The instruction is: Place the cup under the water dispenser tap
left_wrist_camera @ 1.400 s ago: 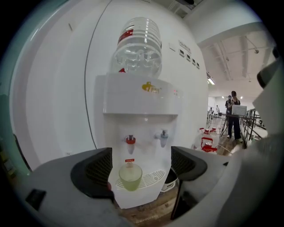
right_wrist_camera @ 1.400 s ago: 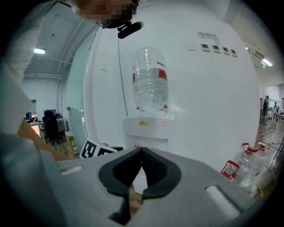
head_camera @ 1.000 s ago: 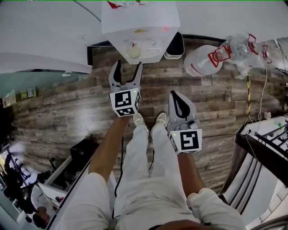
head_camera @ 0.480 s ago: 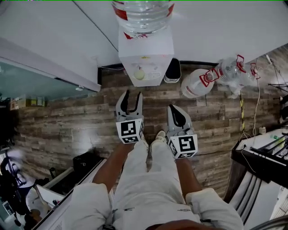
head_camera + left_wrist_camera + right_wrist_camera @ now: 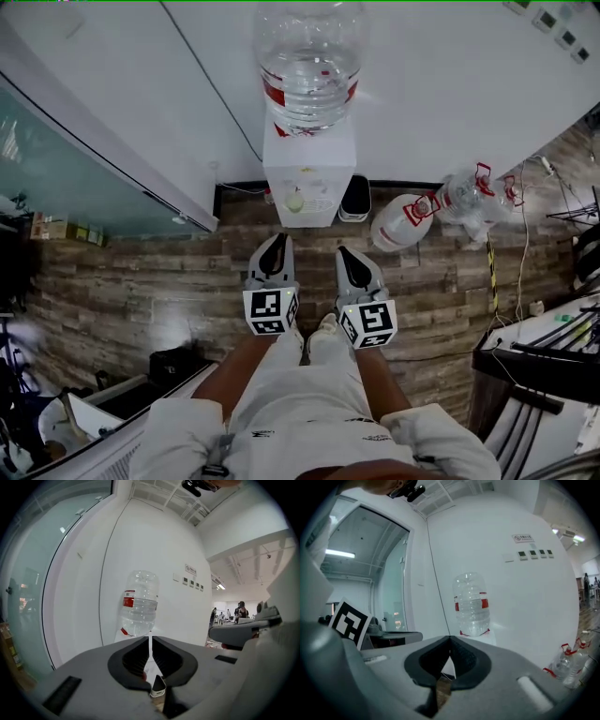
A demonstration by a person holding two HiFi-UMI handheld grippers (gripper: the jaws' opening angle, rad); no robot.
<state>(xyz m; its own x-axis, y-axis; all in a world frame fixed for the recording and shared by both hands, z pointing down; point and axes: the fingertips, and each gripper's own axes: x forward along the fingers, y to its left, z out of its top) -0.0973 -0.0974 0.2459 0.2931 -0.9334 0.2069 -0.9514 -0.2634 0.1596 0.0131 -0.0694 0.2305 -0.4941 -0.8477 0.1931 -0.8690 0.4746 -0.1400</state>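
Right, head view: cup [image 5: 295,200] sits upright in the water dispenser [image 5: 309,169] bay, straight ahead of left gripper [image 5: 277,240], jaws closing w/ nothing between. Right gripper [image 5: 347,251], tips pressed together, empty, sits offset. Left gripper view: dispenser's bottle [image 5: 139,604] dead ahead. Right gripper view: ditto.

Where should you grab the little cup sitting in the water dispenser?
Probably by its side wall, jaws on either side, coming in level from the front. The cup stands upright in the recess of the water dispenser, which looks open only toward the person. The dispenser's body hangs over it, so reaching from above seems blocked.
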